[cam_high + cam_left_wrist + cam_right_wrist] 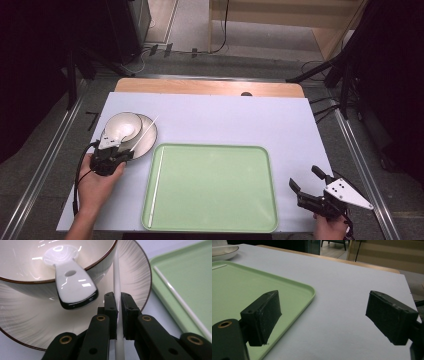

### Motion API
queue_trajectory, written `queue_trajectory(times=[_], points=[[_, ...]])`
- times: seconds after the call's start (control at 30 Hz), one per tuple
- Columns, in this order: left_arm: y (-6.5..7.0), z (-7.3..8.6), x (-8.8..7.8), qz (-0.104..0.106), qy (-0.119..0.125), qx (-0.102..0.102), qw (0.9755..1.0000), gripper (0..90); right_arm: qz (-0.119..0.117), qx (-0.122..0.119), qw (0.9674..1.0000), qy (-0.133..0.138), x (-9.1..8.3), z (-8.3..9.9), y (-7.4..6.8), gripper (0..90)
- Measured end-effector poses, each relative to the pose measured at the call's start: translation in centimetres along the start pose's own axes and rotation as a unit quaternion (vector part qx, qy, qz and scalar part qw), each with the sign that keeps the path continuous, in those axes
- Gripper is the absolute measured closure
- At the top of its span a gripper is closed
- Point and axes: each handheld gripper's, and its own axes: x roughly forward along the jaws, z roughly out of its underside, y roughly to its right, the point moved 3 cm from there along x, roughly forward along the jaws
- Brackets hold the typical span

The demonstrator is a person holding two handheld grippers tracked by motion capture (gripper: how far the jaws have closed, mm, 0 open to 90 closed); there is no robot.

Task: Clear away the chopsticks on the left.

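A cream bowl stands on a ribbed, brown-rimmed plate at the table's left. A white spoon leans in the bowl, its handle hanging over the rim. My left gripper is at the plate's near edge, shut on a white chopstick that slants up over the plate. In the left gripper view the jaws of this gripper pinch the chopstick mid-length. A second white chopstick lies along the left side of the green tray. My right gripper hovers open, right of the tray.
The tray sits in the middle of a white mat over a wooden table. Bare mat stretches beyond my right gripper. The plate is far off at the top left of that view. Metal rails and dark stands flank the table.
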Motion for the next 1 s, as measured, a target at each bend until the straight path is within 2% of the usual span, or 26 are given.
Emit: queue_trajectory(times=[0.13, 0.27, 0.43, 0.53, 0.6, 0.77, 1.0], points=[[1.1, -0.2, -0.7, 0.009, 0.011, -0.007, 0.9999, 85.1, 0.000, 0.001, 1.0000, 0.000, 0.0, 0.0, 0.0, 13.1], [2.2, -0.2, -1.3, 0.019, 0.006, -0.012, 0.9997, 85.1, 0.001, 0.002, 1.0000, 0.001, -0.1, 0.0, 0.0, 13.1], [3.4, 0.0, -2.3, 0.029, 0.018, -0.020, 0.9992, 85.1, 0.001, 0.001, 1.0000, 0.003, -0.2, 0.0, 0.1, 13.1], [4.4, 0.3, -2.6, 0.040, 0.016, -0.027, 0.9987, 85.0, 0.001, 0.001, 1.0000, 0.004, -0.3, 0.0, 0.2, 13.1], [5.2, 0.6, -2.7, 0.056, 0.011, -0.032, 0.9978, 85.0, 0.001, 0.002, 1.0000, 0.005, -0.3, -0.1, 0.2, 13.1], [7.4, 1.1, -2.7, 0.069, 0.009, -0.032, 0.9970, 85.0, 0.002, 0.002, 1.0000, 0.005, -0.3, -0.1, 0.2, 13.1], [11.6, 2.4, -0.9, 0.104, -0.012, -0.028, 0.9941, 84.9, 0.001, 0.000, 1.0000, 0.006, -0.3, -0.1, 0.1, 13.1]])
